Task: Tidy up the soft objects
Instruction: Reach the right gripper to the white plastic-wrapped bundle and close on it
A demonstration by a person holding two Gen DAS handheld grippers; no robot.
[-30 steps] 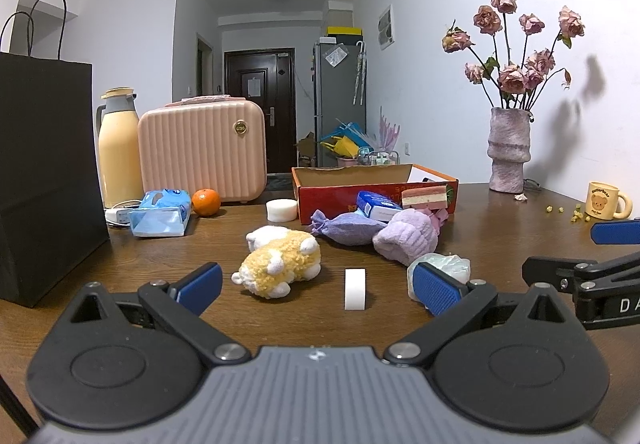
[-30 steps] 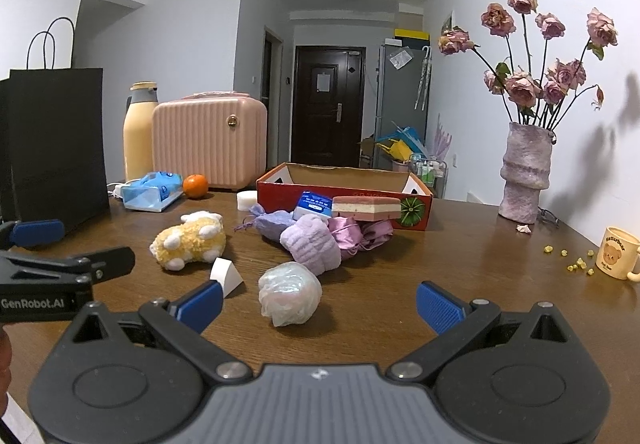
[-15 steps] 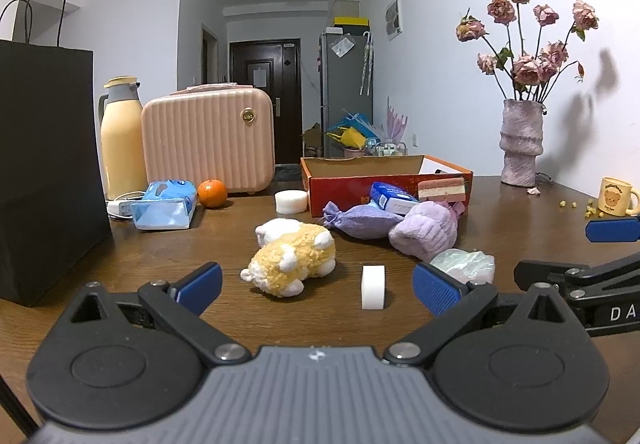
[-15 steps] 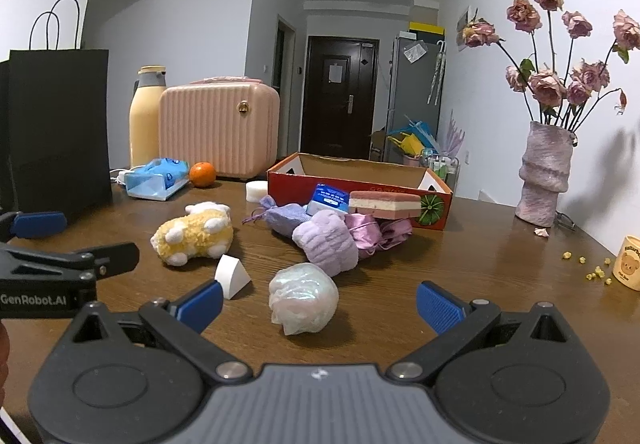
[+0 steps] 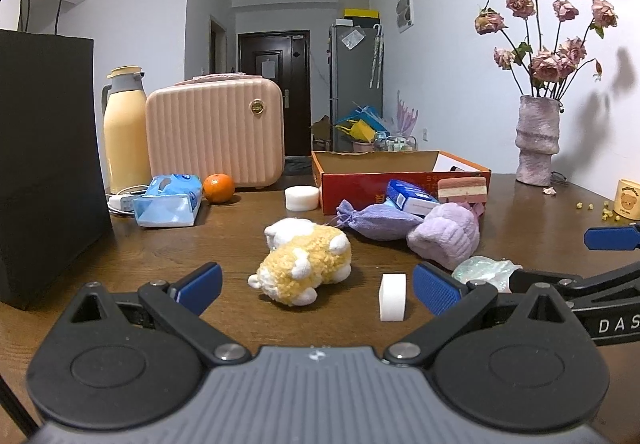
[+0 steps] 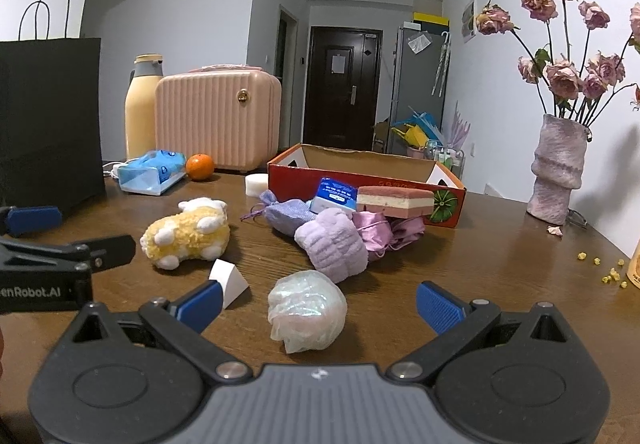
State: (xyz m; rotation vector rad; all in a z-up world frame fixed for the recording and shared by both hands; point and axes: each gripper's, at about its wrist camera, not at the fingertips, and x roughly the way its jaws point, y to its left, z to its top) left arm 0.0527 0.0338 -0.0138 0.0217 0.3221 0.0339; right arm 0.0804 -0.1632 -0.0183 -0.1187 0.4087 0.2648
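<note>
A yellow-and-white plush toy [image 5: 304, 264] lies on the wooden table just ahead of my open, empty left gripper [image 5: 318, 286]; it also shows in the right wrist view [image 6: 186, 234]. A white wedge sponge [image 5: 393, 297] [image 6: 228, 278] stands beside it. A pearly pink scrunched ball [image 6: 306, 310] lies between the fingers of my open, empty right gripper [image 6: 318, 306]. Behind are a lilac fluffy roll [image 6: 332, 244], a purple pouch [image 6: 286, 212], a pink satin bag [image 6: 376, 232], a blue tissue pack [image 6: 334, 196] and a layered pink sponge [image 6: 394, 200], leaning on the red cardboard box [image 6: 360, 168].
A black paper bag [image 5: 48, 164] stands at the left. A yellow thermos [image 5: 124, 132], pink case [image 5: 216, 132], blue tissue packet [image 5: 168, 202], orange [image 5: 218, 187] and white round sponge [image 5: 302, 198] are at the back. A vase of roses [image 6: 556, 168] and a mug [image 5: 628, 198] are right.
Both grippers have moved forward and a little up toward the objects, which now look larger. Jaws have stayed open; nothing was taken hold of.
</note>
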